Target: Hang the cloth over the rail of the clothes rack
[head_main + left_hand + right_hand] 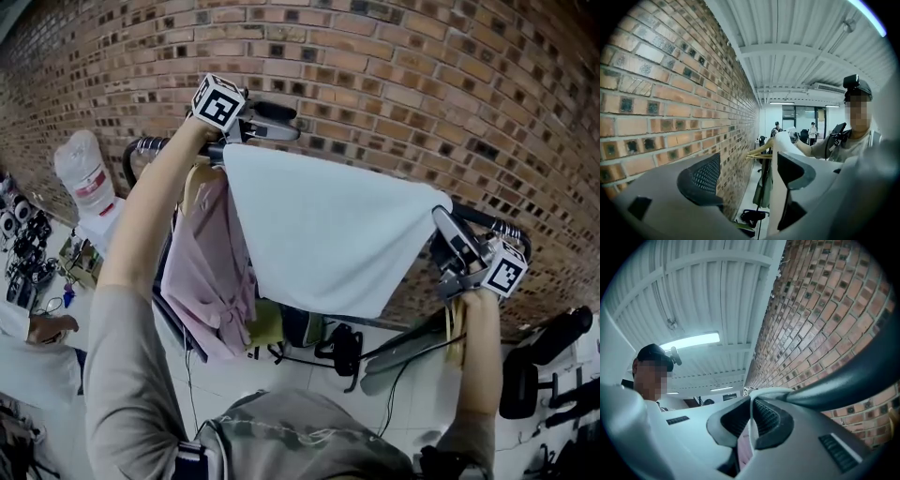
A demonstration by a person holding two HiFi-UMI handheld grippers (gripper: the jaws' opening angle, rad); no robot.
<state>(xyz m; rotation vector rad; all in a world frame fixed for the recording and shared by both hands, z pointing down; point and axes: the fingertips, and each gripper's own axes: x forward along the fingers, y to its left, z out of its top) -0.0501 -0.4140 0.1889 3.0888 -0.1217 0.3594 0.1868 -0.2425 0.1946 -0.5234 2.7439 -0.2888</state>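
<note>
White cloth hangs spread between my two tools in the head view. Its top edge runs from my left gripper across to my right gripper, both held up in front of the brick wall. The rail of the clothes rack shows just outside each tool, and the cloth covers the stretch between. I cannot tell whether the cloth lies on the rail. Below my left gripper a pink garment hangs on a wooden hanger, partly behind the cloth.

In the left gripper view, my left gripper has its jaws well apart. The cloth lies as a white band against the inner face of the jaw at the view's right. The mesh pad of the other jaw is clear of it, and the brick wall and the hanger show through the gap.

In the right gripper view, my right gripper is closed tight. Its ribbed pads pinch a thin edge of the cloth, which folds over the tips. Brick runs along this tool's right side, and a lit strip lamp is on the ceiling to its left.
</note>
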